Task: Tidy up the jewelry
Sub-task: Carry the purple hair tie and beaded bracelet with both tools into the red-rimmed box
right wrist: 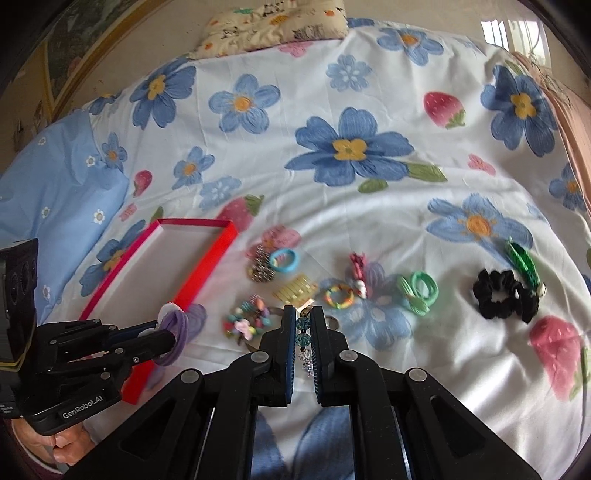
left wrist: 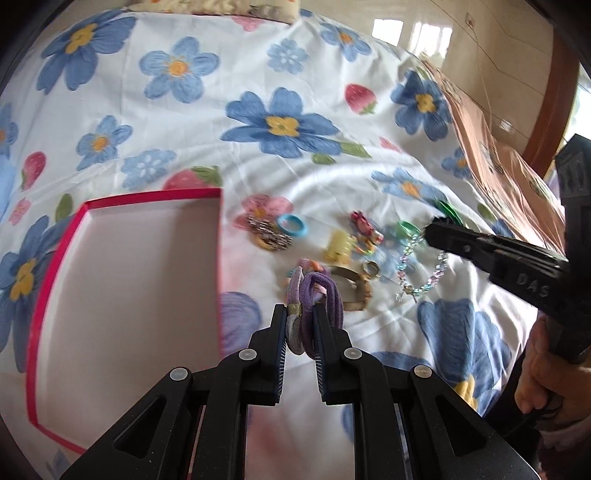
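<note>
My left gripper [left wrist: 300,314] is shut on purple hair ties [left wrist: 320,302], held above the bedspread just right of the empty red-rimmed box [left wrist: 129,280]; it also shows in the right wrist view [right wrist: 162,332] beside the box [right wrist: 207,266]. My right gripper [right wrist: 303,321] is shut on a beaded bracelet [right wrist: 303,328] with teal beads; in the left wrist view the bracelet [left wrist: 421,273] hangs from that gripper [left wrist: 430,230]. Loose jewelry lies on the bed: a blue ring [right wrist: 283,261], a yellow clip [right wrist: 295,293], green ties [right wrist: 419,291].
A black scrunchie [right wrist: 504,297] and green clip [right wrist: 522,264] lie to the right. A blue pillow [right wrist: 55,192] sits left, a patterned pillow [right wrist: 273,26] at the back. A brown cardboard piece [left wrist: 491,155] lies at the bed's right edge.
</note>
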